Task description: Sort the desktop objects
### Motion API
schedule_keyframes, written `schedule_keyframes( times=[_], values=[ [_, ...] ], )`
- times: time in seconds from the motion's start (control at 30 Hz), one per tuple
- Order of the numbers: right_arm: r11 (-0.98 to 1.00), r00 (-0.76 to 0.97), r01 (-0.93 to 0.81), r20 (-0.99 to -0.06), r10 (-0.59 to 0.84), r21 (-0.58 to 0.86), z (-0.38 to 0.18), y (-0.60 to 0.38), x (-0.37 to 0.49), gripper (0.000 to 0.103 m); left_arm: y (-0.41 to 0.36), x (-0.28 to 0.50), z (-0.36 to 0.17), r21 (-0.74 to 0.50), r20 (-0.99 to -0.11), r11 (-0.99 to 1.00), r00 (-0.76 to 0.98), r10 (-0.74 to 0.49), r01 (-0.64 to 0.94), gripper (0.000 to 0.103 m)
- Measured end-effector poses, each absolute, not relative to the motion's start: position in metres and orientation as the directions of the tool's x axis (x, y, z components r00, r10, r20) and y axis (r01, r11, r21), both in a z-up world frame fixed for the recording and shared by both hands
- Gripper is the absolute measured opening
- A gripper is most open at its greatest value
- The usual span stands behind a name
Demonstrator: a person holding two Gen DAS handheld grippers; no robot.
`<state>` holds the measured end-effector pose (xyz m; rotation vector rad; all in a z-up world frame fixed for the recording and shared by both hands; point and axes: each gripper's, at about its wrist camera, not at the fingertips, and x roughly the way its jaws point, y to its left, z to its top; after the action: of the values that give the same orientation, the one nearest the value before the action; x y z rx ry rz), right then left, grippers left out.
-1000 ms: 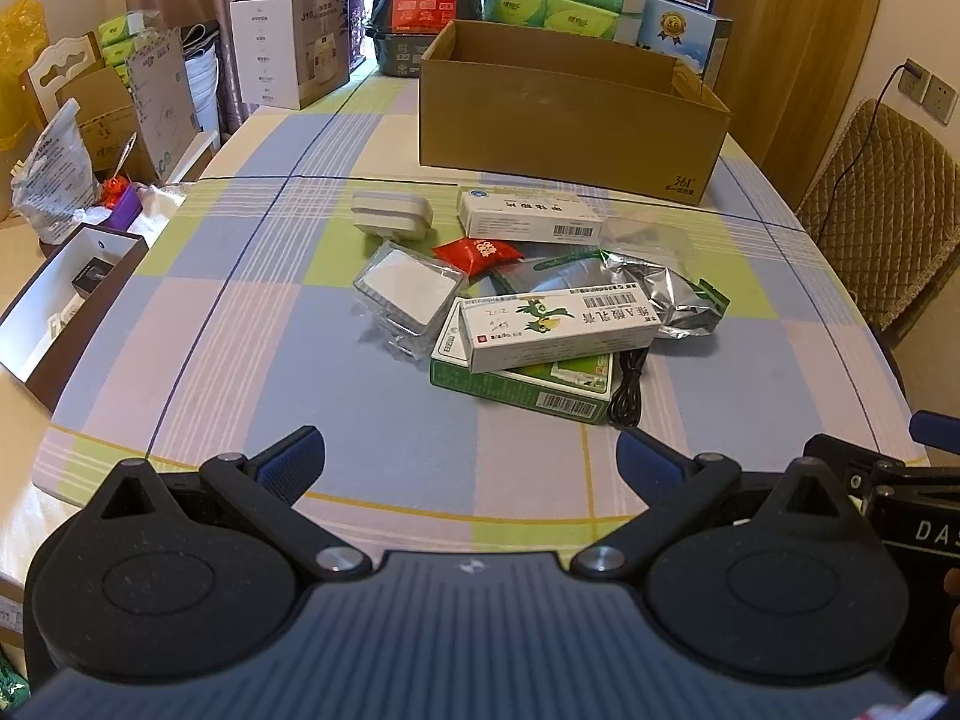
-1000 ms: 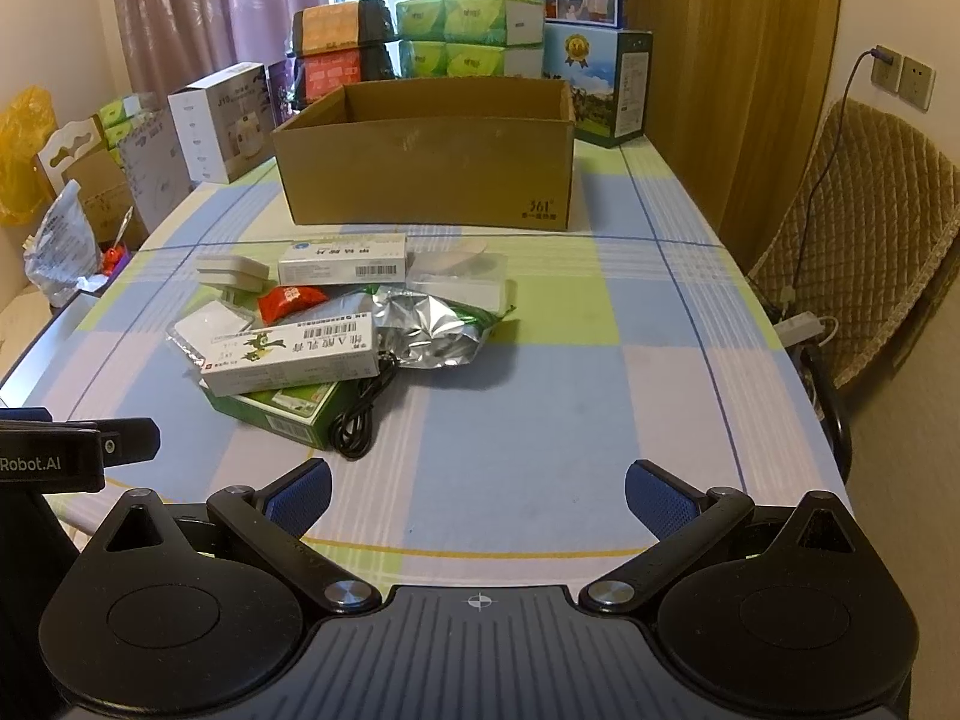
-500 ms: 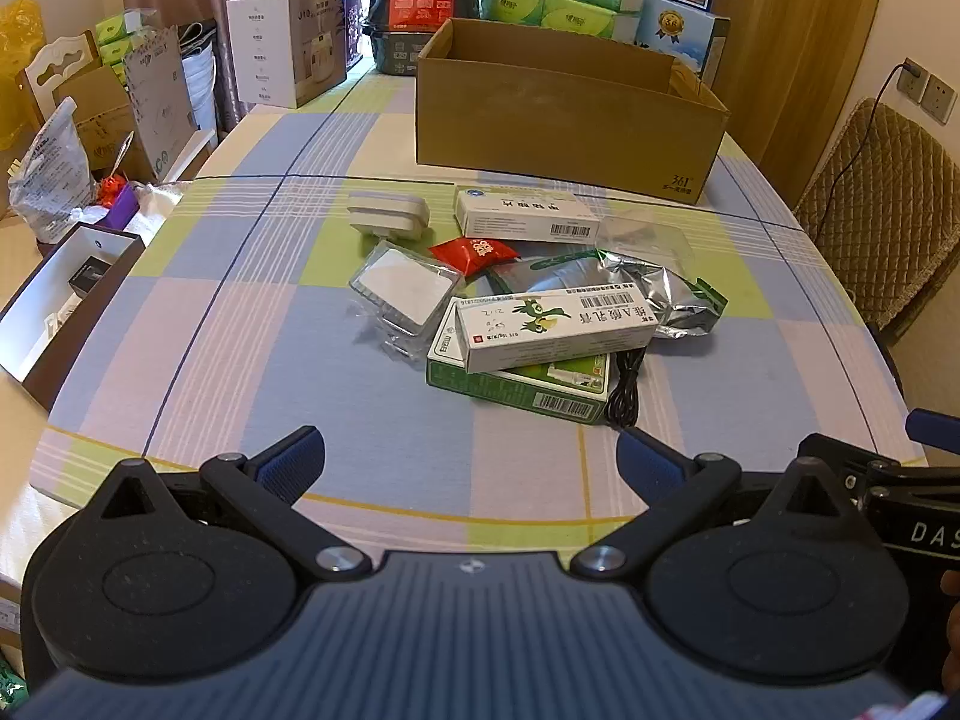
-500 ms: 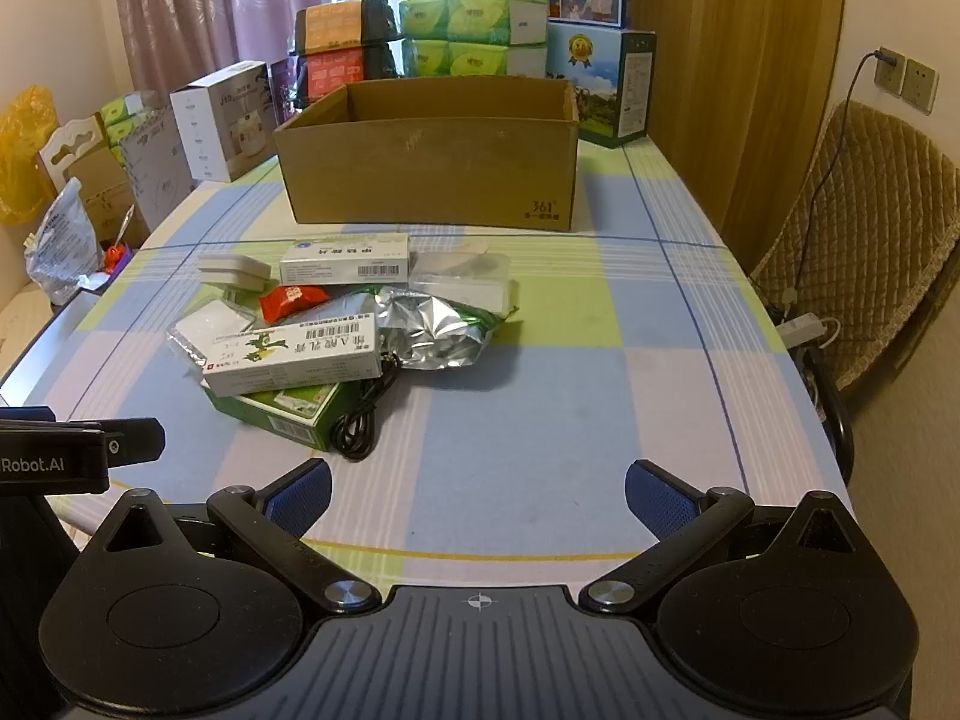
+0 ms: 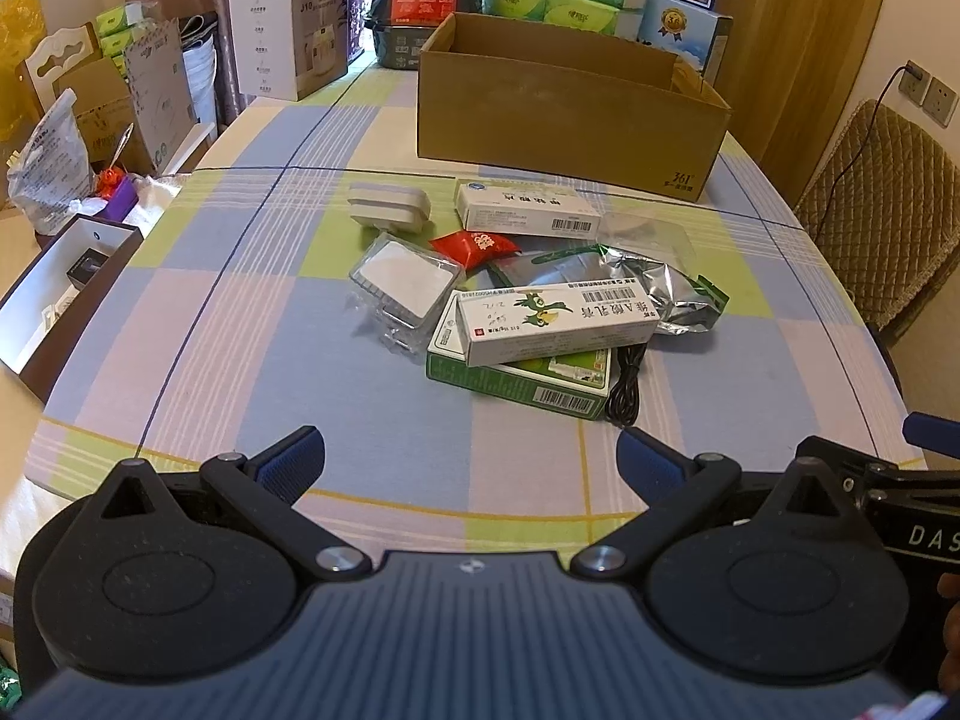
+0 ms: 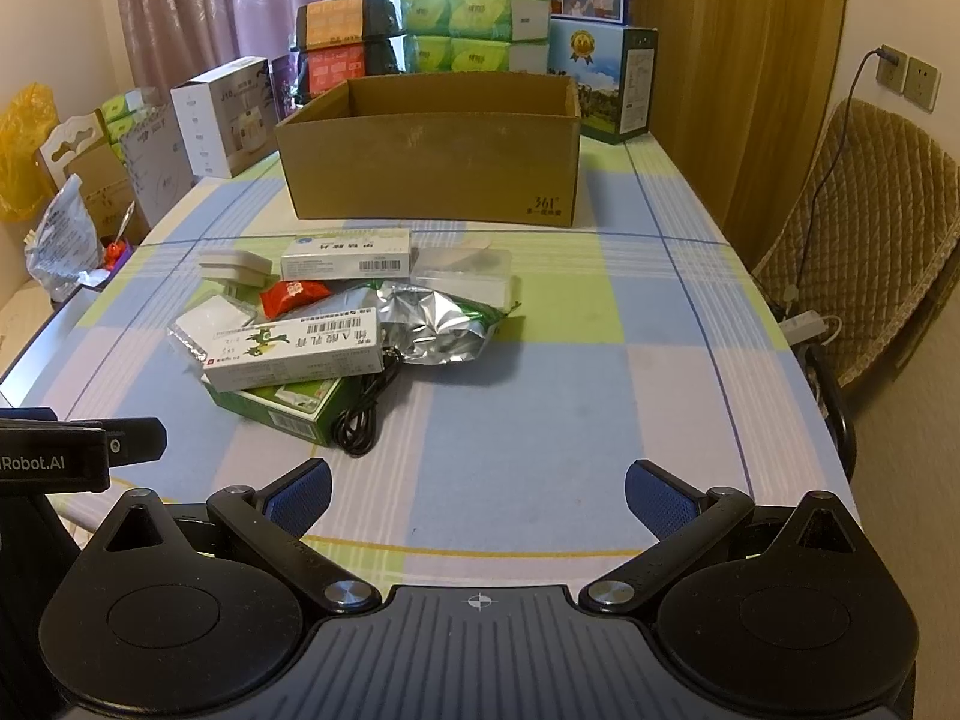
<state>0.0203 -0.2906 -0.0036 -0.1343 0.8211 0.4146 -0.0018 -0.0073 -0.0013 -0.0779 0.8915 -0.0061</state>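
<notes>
Fingers (image 5: 294,461) of the left gripper (image 5: 471,456) stand spread and empty over the table (image 5: 198,324); the pile's white box (image 5: 555,324) lies ahead between them, on a green box (image 5: 516,381). Right gripper (image 6: 477,495) likewise spread, empty; pile ahead-left of its fingers (image 6: 657,498), carton (image 6: 432,171) beyond.
</notes>
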Motion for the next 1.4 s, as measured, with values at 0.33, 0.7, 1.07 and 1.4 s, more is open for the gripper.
schedule_keyframes(
  times=[0.33,0.7,1.07,1.4],
  values=[
    [0.91,0.601,-0.413,-0.738,0.308,0.044,-0.006,-0.289,0.02,0.101,-0.003,-0.001,-0.004,-0.073,-0.777,0.997,0.628,-0.037,-0.032,0.102],
    [0.893,0.593,-0.437,-0.712,0.377,0.108,-0.009,-0.287,0.024,0.101,0.016,0.013,-0.006,-0.083,-0.777,0.996,0.627,-0.057,-0.013,0.102],
    [0.654,0.493,-0.757,-0.672,0.553,-0.017,-0.001,-0.25,0.05,0.101,0.034,0.055,0.006,0.005,-0.786,0.968,0.599,-0.15,0.249,0.102],
    [0.133,0.29,-0.956,-0.773,0.564,-0.261,-0.02,-0.196,0.074,0.1,0.041,0.089,-0.002,0.106,-0.824,0.757,0.483,-0.296,0.645,0.101]
  ],
)
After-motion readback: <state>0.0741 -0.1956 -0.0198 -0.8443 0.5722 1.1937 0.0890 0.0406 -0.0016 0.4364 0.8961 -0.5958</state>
